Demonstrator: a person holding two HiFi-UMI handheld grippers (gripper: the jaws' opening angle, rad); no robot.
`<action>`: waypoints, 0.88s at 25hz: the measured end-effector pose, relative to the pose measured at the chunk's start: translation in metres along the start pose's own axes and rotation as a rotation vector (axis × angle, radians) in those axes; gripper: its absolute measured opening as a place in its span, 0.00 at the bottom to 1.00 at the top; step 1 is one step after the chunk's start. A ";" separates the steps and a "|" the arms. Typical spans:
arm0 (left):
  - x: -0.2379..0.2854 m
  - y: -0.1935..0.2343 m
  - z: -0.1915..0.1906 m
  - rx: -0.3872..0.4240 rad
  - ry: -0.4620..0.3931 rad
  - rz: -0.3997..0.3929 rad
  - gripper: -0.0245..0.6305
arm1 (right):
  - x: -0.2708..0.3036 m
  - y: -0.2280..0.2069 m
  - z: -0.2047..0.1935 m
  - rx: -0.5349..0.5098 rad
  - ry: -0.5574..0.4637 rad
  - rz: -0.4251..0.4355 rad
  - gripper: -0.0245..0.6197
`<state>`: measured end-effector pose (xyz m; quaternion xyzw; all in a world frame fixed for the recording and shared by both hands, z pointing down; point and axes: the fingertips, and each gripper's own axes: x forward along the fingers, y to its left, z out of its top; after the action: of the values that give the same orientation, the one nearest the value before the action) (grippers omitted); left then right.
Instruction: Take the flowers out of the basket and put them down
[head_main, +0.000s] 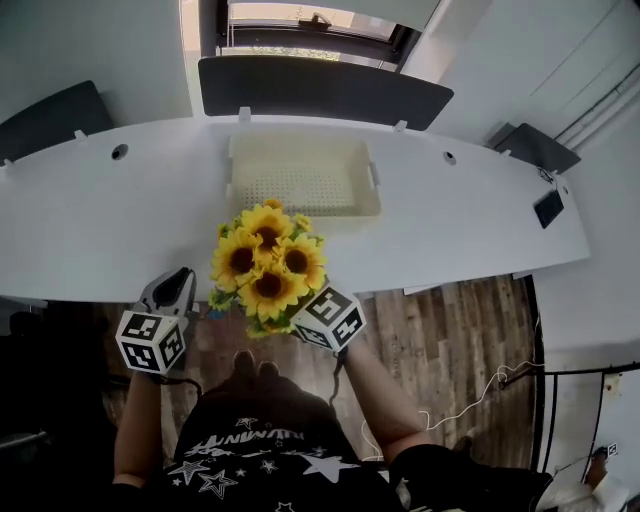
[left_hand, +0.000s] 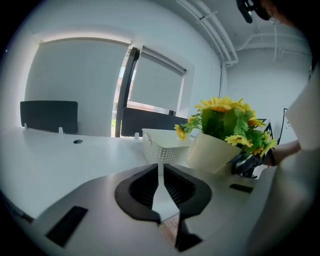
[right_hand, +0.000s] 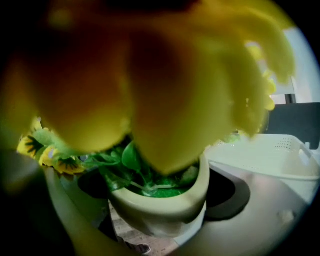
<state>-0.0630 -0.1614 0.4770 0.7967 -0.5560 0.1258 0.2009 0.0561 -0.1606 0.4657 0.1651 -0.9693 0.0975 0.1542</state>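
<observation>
Beyond the near edge of the table (head_main: 100, 220), the sunflower pot (left_hand: 212, 152) is clamped in the right gripper (right_hand: 160, 200), clear of the far basket (head_main: 305, 175), apparently for setting down; the left gripper (left_hand: 161, 187) is kept empty, jaws narrowly parted.

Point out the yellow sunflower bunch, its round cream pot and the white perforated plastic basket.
yellow sunflower bunch (head_main: 268, 262): head view, middle of the blooms.
round cream pot (left_hand: 211, 152): left gripper view, middle of its side wall.
white perforated plastic basket (head_main: 305, 182): head view, bare perforated floor.
</observation>
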 end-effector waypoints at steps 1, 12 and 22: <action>-0.002 -0.004 -0.001 0.010 -0.008 -0.001 0.09 | 0.000 0.001 -0.004 -0.009 0.005 0.003 0.84; -0.023 -0.012 -0.004 0.039 -0.073 0.063 0.06 | 0.017 0.017 -0.034 0.010 0.043 0.064 0.84; -0.020 0.054 -0.004 0.004 -0.086 0.043 0.06 | 0.075 0.014 -0.038 0.028 0.109 0.019 0.84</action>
<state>-0.1202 -0.1586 0.4816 0.7896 -0.5810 0.0968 0.1721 -0.0062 -0.1604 0.5239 0.1524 -0.9595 0.1213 0.2036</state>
